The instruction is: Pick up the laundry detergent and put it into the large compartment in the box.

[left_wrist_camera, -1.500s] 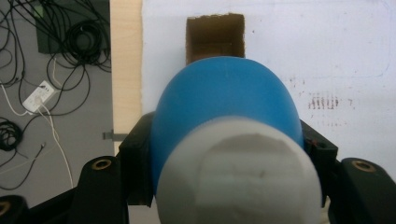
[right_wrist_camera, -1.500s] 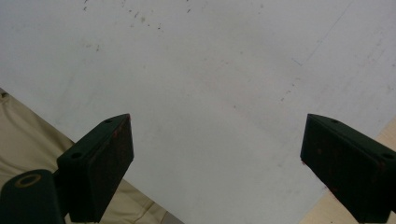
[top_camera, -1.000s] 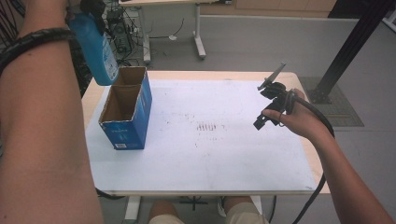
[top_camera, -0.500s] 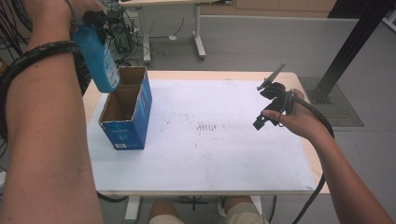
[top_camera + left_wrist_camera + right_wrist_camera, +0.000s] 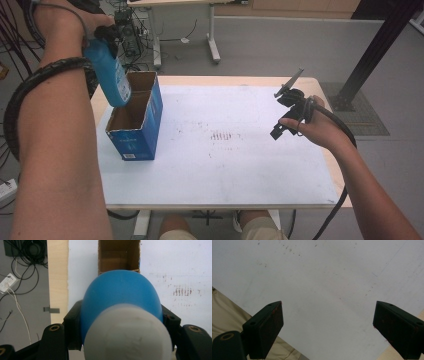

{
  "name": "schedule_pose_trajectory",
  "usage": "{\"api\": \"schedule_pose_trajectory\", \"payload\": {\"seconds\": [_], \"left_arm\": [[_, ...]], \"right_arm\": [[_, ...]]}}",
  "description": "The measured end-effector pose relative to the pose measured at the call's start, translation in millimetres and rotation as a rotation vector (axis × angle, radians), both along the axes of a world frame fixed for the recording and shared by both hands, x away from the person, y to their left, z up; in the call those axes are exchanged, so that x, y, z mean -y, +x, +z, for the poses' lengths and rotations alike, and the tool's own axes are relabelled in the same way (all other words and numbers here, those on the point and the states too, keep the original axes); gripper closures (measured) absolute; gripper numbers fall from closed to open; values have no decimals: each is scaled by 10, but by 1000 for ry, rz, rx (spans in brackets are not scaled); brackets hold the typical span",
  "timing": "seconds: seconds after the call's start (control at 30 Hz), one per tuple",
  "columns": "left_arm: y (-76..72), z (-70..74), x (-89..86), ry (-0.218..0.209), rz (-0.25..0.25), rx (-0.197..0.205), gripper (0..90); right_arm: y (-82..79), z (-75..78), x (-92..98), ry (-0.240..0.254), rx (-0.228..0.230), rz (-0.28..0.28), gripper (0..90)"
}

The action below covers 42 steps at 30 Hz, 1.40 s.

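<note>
So, high view: left gripper [image 5: 102,37] clamped on the blue bottle [image 5: 109,75], which hangs tilted, bottom end just above the open cardboard box [image 5: 145,131] on the table [image 5: 240,170].
Left gripper view: looking down the bottle's long axis, white cap [image 5: 127,332] nearest; box interior looks bare.
Right gripper view: right gripper [image 5: 327,327] jaws wide apart, holding nothing.

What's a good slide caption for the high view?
Left tool holds a blue bottle over the open cardboard box; right tool waits open.
</note>
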<state>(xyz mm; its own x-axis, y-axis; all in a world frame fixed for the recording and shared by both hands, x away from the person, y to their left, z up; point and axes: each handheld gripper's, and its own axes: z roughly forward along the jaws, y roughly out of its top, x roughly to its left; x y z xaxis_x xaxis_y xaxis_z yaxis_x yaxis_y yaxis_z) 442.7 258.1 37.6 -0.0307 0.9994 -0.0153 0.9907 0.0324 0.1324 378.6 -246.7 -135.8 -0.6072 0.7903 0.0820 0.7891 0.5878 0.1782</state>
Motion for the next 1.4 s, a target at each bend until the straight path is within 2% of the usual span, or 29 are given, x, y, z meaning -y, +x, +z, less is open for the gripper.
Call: {"api": "schedule_pose_trajectory", "payload": {"seconds": [0.17, 0.63, 1.0, 1.2, 1.4], "left_arm": [[26, -102, -7, 1, -3, -15, 378], [95, -543, -5, -19, -17, -47, 378], [105, -864, 22, -19, -23, -45, 378], [73, -1026, -31, -36, -17, -39, 378], [84, -1158, 15, -15, -25, -51, 378]], "right_arm": [[4, -5, -8, 1, -1, 0, 96], [-2, 1, -23, -2, 4, 3, 95], [4, -25, -27, -4, -2, 2, 96], [12, -49, -28, -3, -6, 3, 96], [22, -73, -47, -3, -11, 5, 96]]}}
